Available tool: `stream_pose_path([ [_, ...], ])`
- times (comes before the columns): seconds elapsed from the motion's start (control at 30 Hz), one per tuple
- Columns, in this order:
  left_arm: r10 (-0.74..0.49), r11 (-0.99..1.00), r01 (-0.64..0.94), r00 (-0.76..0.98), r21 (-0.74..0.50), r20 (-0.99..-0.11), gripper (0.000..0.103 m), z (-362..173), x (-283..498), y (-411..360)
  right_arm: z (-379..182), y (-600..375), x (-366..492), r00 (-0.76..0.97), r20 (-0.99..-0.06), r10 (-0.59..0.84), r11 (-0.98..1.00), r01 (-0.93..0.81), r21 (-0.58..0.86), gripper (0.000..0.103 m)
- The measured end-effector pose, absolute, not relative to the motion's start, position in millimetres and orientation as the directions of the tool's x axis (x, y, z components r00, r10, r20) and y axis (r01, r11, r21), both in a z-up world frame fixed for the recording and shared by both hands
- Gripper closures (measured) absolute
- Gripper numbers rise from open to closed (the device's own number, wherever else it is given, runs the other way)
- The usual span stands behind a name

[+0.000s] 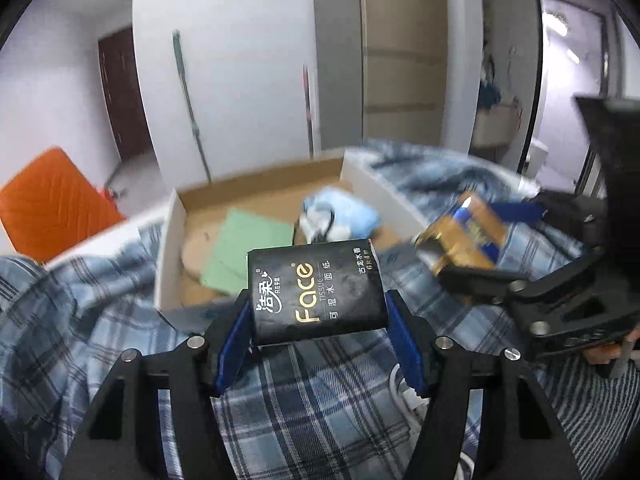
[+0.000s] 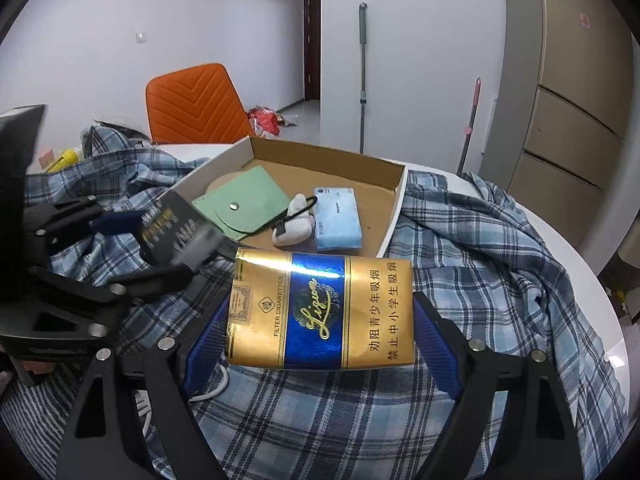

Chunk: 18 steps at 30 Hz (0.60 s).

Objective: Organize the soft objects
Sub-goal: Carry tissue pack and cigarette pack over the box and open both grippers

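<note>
My left gripper is shut on a black tissue pack and holds it above the plaid cloth, just before the cardboard box. My right gripper is shut on a gold and blue cigarette pack, also near the box. Each gripper shows in the other's view: the right one at right, the left one at left. Inside the box lie a green pouch, a white soft item and a light blue tissue pack.
A blue plaid shirt covers the round white table around the box. A white cable lies on the cloth under the grippers. An orange chair stands behind the table. Mop handles lean on the wall.
</note>
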State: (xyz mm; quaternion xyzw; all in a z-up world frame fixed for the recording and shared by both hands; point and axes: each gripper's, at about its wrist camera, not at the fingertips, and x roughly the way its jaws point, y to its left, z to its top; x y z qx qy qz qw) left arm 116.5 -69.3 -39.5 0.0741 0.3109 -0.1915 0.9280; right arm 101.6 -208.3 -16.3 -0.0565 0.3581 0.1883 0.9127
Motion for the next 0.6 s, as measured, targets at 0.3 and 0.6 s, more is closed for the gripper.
stream_pose_path([
  [0.3, -0.366, 0.921, 0.389, 0.848, -0.018, -0.384, 0.037, -8, 81, -46, -3, -207, 84, 0.742, -0.580, 0.336, 0.915, -0.403, 0.015, 0.018],
  [0.6, -0.363, 0.928, 0.372, 0.900, -0.006, -0.241, 0.037, 25, 56, -42, 24, -215, 60, 0.840, -0.417, 0.346, 0.926, -0.378, 0.006, 0.018],
])
